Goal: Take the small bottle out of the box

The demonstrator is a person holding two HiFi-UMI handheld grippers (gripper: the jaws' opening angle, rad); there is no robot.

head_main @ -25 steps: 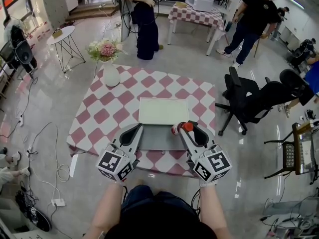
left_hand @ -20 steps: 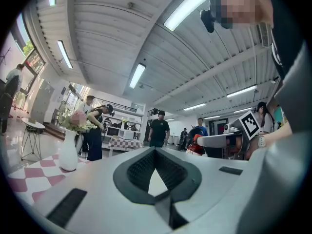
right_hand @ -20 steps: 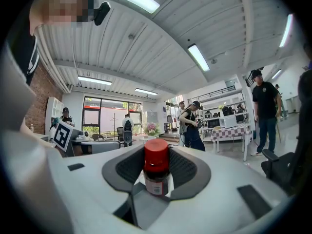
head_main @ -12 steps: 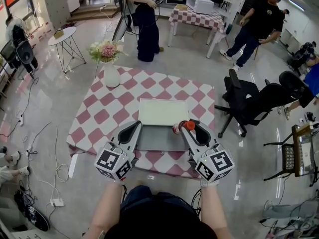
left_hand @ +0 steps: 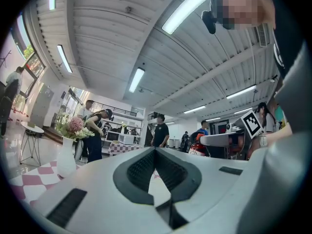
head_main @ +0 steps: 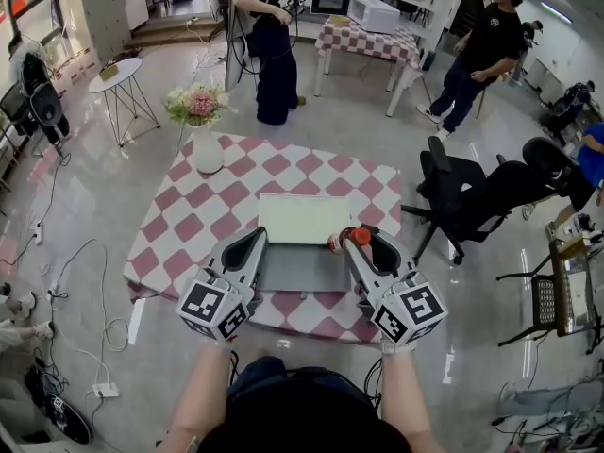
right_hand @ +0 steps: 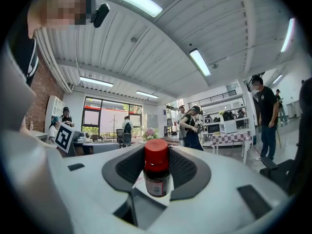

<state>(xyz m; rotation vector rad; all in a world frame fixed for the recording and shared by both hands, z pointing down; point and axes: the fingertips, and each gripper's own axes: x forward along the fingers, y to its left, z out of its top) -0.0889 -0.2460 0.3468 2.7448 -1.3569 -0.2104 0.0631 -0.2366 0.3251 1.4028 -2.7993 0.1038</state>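
Vase (head_main: 207, 149) beyond box (head_main: 304, 219), well apart.

small bottle (right_hand: 157, 172) label too small to read, box (head_main: 293, 270) right edge hidden under right gripper (head_main: 351, 243)

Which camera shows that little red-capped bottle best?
The right gripper view: the small bottle fills the middle, clamped between the right gripper's jaws. The head view shows it tiny; the left gripper view, only a distant red blur.
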